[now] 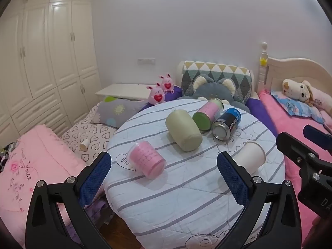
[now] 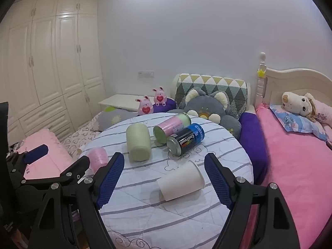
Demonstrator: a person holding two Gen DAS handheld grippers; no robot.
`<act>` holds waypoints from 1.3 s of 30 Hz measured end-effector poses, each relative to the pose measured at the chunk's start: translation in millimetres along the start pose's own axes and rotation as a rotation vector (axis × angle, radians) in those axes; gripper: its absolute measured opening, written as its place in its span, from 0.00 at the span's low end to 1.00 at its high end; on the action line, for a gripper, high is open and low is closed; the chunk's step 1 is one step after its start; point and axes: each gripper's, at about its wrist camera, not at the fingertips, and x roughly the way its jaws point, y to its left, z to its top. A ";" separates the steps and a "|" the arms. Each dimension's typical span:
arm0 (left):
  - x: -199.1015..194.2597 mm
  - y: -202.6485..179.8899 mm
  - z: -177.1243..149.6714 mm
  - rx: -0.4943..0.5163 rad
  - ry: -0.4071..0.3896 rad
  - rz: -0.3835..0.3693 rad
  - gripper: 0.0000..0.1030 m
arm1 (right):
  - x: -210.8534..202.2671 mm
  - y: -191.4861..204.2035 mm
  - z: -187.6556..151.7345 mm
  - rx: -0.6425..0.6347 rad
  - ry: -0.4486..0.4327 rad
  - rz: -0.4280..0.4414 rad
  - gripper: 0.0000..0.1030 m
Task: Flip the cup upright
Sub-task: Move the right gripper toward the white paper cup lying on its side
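On a round table (image 2: 176,217) draped in striped cloth, we see five containers lying on their sides — a white paper cup (image 2: 180,183) nearest, a pink cup (image 1: 146,159), a green cup (image 1: 183,133), a pink-and-green can (image 1: 207,113) and a blue-and-black can (image 2: 185,139). Our right gripper (image 2: 164,179) hovers spread wide with the paper cup between its fingers, untouched; our left gripper (image 1: 164,172) hangs equally wide near the pink cup — both empty.
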 end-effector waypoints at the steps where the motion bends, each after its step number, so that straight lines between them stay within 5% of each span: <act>1: -0.3 0.0 -0.4 -0.001 0.000 0.002 1.00 | 1.9 -1.1 -0.1 0.003 0.004 0.001 0.79; 22: 27.2 -11.8 -7.2 0.019 0.068 -0.018 1.00 | 17.6 -13.2 -7.5 0.035 0.056 -0.012 0.79; 39: 64.5 -32.2 -11.7 0.062 0.139 -0.067 1.00 | 47.3 -40.8 -22.8 0.179 0.154 -0.040 0.79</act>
